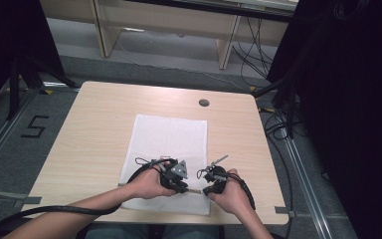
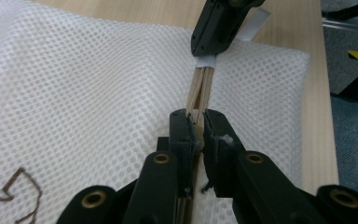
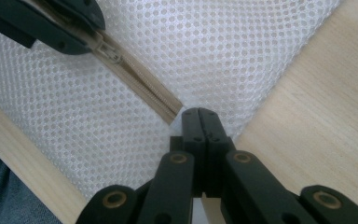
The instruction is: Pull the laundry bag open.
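The left gripper [image 2: 196, 128] is pinching the zipper pull [image 2: 196, 125] of the white mesh bag [image 1: 166, 144]; the right gripper [image 3: 199, 114] is clamping the bag's end tab. The zipper [image 3: 142, 88] between them looks closed, so the zipping seems nearly finished.

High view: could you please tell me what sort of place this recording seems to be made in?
Probably a lab or recording bay: a lone wooden table, black curtains at the sides, loose cables and a taped number 5 on the floor.
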Tool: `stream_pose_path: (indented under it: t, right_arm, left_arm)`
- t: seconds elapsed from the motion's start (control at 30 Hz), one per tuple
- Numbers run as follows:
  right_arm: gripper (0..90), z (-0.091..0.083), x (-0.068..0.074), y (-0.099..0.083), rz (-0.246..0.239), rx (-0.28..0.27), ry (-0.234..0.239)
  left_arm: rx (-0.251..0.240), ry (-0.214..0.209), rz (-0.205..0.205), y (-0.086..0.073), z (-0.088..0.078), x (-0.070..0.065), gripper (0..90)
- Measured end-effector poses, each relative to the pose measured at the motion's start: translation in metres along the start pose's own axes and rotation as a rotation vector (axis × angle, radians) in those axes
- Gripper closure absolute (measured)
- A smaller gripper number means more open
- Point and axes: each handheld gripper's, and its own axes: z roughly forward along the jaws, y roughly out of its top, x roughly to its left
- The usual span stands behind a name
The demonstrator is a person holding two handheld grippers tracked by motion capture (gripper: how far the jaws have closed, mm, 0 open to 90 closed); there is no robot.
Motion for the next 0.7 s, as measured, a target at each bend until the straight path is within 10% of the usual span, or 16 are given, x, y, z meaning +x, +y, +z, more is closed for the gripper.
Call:
stream_pose_path:
  t: [0.7]
  right_arm:
    - [90.0,0.000,0.001,-0.001,-0.011,-0.004,0.007]
  left_arm:
    - [0.014,0.021,0.021,-0.014,-0.014,0.000,81.9]
